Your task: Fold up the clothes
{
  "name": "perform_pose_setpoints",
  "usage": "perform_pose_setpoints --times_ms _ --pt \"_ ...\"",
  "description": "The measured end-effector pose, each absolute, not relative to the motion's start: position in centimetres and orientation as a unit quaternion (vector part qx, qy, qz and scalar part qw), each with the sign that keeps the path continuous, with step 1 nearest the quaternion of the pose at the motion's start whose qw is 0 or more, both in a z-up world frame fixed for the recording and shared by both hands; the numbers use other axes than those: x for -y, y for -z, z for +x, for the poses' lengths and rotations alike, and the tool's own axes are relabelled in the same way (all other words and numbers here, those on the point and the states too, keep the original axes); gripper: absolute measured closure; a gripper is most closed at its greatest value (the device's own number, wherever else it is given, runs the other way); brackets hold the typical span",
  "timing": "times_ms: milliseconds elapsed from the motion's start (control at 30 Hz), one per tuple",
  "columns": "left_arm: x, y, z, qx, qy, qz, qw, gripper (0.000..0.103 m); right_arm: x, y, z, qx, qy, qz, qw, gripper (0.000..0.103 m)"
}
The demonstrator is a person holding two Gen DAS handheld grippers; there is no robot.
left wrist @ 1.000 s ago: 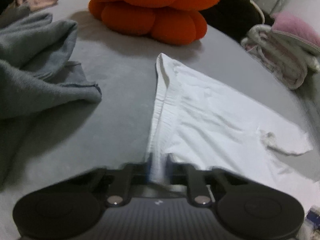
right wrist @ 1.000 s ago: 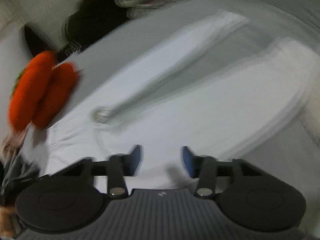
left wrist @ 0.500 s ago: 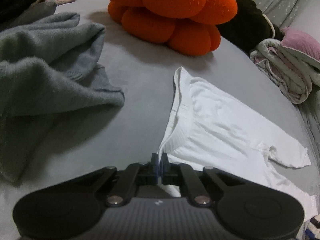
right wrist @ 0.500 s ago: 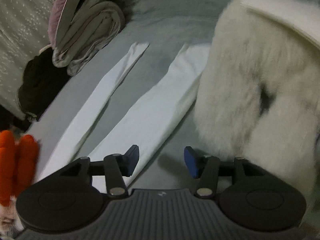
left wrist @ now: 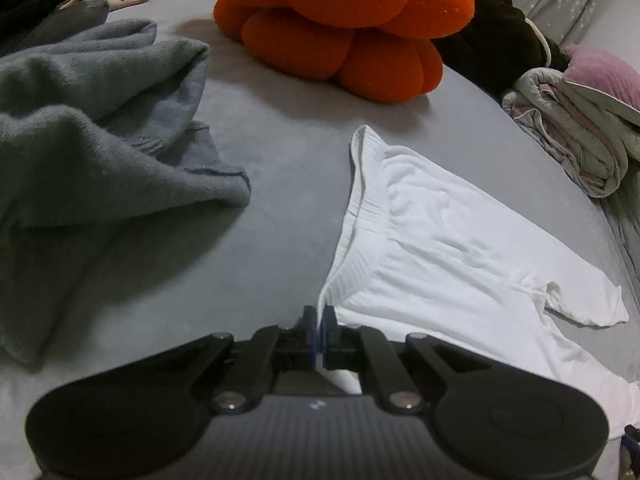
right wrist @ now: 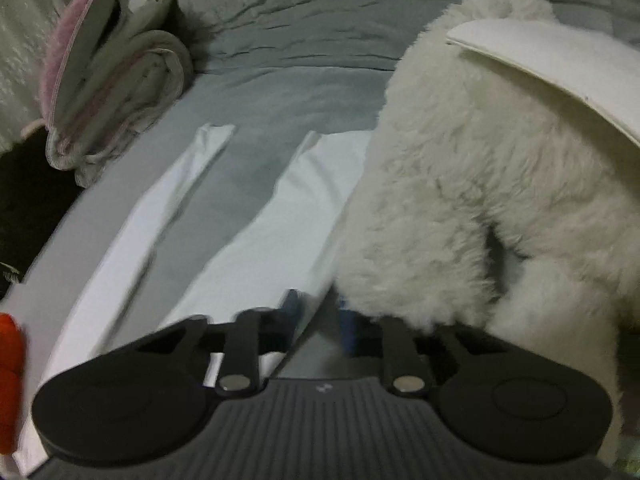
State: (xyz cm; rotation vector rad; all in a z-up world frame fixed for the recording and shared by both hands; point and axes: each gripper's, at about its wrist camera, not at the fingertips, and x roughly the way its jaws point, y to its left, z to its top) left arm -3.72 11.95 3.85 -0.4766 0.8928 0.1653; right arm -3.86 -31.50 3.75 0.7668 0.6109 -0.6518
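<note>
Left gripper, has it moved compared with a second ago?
Yes. The left gripper, shut on the white pants waistband, has advanced toward the orange cushion, which now looms larger and nearer.

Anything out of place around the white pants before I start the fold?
Yes. In the right wrist view, a fluffy white plush sits against the white pants, covering one leg's outer edge. The legs lie splayed apart, not aligned.

A: What does the left gripper (left wrist: pixel 320 326) look like?
B: Black, ribbed housing with two round lobes, silver screws on the arms, blue pads.
A: And the right gripper (right wrist: pixel 318 312)?
B: Same black body, silver screws, blue fingertips (right wrist: pixel 345 322).
</note>
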Motion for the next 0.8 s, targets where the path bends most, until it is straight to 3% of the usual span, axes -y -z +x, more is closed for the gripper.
perform_pose_setpoints --times_ms 133,167,233,600,733,800 --pt "-12.0 -3.8 -3.7 -0.428 -0.079 -0.231 0.87 0.101 33.8 -3.2 -5.0 -0.243 0.301 0.459 0.8 0.089" --pt "-12.0 -3.8 -3.7 -0.427 -0.08 -0.231 0.871 0.101 33.5 -3.3 -4.4 -0.254 0.311 0.436 0.805 0.091" --pt "-12.1 -3.8 -3.8 -0.427 -0.079 -0.232 0.87 0.101 32.8 -3.3 -3.4 -0.276 0.33 0.391 0.814 0.103" --pt "-12.5 -3.7 -4.5 -0.43 -0.077 -0.231 0.869 0.101 33.1 -4.1 -6.9 -0.249 0.341 0.403 0.812 0.103" --pt "-12.5 -3.5 -4.2 -0.433 -0.073 -0.222 0.87 0.1 33.1 -3.1 -5.0 -0.29 0.319 0.371 0.822 0.103" --pt "-12.5 -3.4 -4.0 -0.436 -0.069 -0.216 0.871 0.096 32.8 -3.4 -4.9 -0.302 0.307 0.36 0.828 0.098"
